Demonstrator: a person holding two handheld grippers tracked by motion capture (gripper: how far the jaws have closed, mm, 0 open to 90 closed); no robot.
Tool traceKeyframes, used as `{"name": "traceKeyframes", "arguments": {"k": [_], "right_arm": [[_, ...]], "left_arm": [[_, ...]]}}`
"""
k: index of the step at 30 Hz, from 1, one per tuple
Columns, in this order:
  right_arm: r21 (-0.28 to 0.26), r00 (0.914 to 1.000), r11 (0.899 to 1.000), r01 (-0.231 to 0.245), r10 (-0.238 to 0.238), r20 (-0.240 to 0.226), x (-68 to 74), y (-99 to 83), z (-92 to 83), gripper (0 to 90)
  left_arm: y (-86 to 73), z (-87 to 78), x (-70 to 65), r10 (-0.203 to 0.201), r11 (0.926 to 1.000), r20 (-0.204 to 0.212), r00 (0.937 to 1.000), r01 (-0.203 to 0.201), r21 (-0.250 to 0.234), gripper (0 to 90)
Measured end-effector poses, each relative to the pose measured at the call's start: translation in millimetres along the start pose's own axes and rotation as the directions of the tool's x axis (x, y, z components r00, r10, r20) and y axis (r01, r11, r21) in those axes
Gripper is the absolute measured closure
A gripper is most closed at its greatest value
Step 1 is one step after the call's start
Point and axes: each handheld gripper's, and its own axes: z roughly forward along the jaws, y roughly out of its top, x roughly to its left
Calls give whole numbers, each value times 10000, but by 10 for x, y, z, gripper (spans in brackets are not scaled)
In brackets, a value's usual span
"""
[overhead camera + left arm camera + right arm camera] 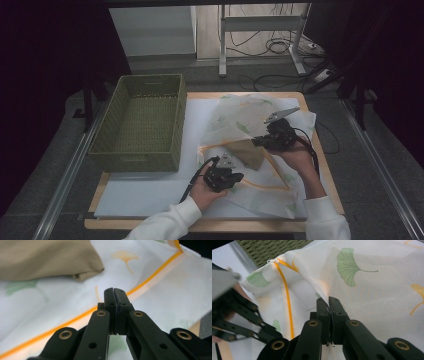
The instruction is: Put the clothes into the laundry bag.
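A white mesh bag (250, 122) printed with ginkgo leaves and trimmed in orange lies spread on the table's right half. A tan cloth (248, 153) (45, 257) rests on the bag's white fabric near its middle. My right gripper (257, 141) (329, 300) is shut on a fold of the bag's mesh (362, 290), which rises from its tips. My left gripper (239, 176) (114, 290) is shut just above the white fabric beside the orange trim (150, 277), and I see nothing between its jaws. It also sits at the left of the right gripper view (265, 331).
A green woven basket (100, 145) stands empty on the table's left side, on a white sheet (150, 192). The wooden table edge (330, 175) runs close on the right. Cables and a desk frame (260, 25) lie on the floor beyond.
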Motion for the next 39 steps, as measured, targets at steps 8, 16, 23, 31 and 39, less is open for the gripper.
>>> {"name": "traceKeyframes", "arguments": {"k": [8,16,23,31,39], "right_arm": [[193,10000,9998,40,-38,-67,20,-13,55,864],[531,9998,9986,45,-35,-186,31,-44,163,863],[788,9997,9969,51,-31,-255,38,-62,248,863],[1007,9995,9949,102,-73,-293,47,-84,327,861],[1360,9993,9906,130,-83,-352,61,-102,423,859]], "left_arm": [[-166,-254,73,-64,10000,-324,9995,63,-42,895],[-266,-456,141,-418,9990,-486,9979,409,-197,894],[-373,-607,192,-702,9973,-739,9948,683,-286,891],[-514,-730,224,-778,9969,-1083,9911,758,-229,888],[-619,-895,257,-1118,9929,-1391,9840,1050,-553,893]]}}
